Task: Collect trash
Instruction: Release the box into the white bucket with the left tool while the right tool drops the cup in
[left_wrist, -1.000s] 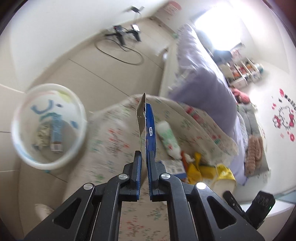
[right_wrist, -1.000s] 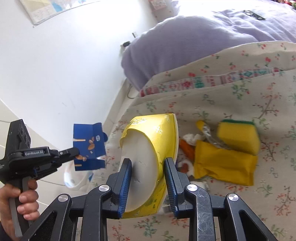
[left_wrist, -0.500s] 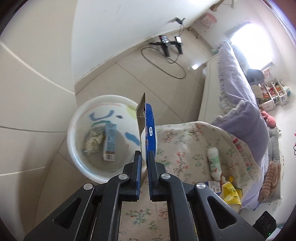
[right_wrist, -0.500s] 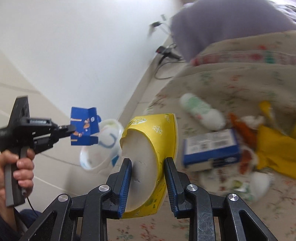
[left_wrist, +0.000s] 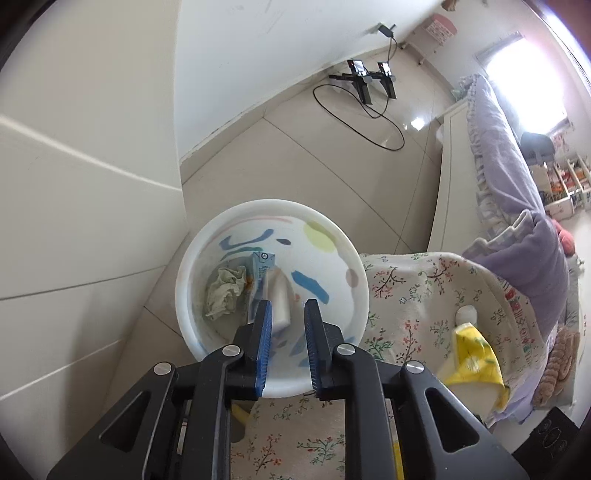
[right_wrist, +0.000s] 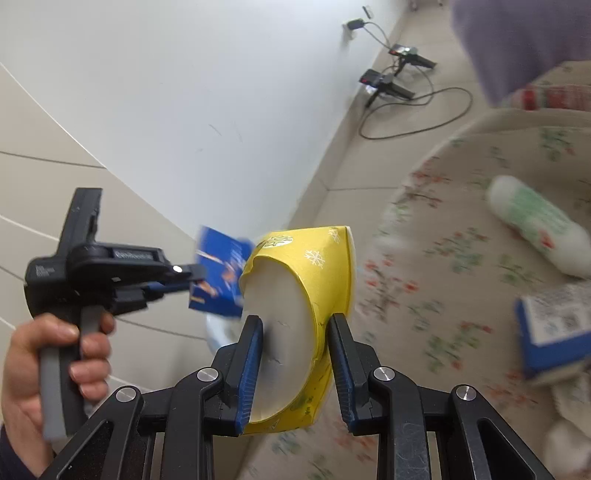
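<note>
A white waste bin (left_wrist: 181, 295) with coloured marks stands on the floor by the bed. Crumpled paper (left_wrist: 225, 291) and a small carton (left_wrist: 263, 266) lie in it. My left gripper (left_wrist: 288, 306) points down over the bin and its jaws are opening. A flattened blue carton (left_wrist: 277, 300) shows as a pale blur in the gap, free of the pads. In the right wrist view the same blue carton (right_wrist: 218, 271) is blurred at the left gripper (right_wrist: 192, 275) tips. My right gripper (right_wrist: 295, 321) is shut on a squashed yellow paper cup (right_wrist: 317, 273), beside the bin (right_wrist: 218, 334).
A floral blanket (left_wrist: 406, 295) covers the bed edge next to the bin. On it lie a white and green bottle (right_wrist: 535, 229) and a blue and white box (right_wrist: 554, 332). Black stands and a cable (left_wrist: 369, 81) sit on the tiled floor by the wall. A person's hand (right_wrist: 37, 369) holds the left gripper.
My left gripper swung from above the bed to over the bin, its jaws parted and the blue carton came free. My right gripper carried the yellow cup left, toward the bed edge.
</note>
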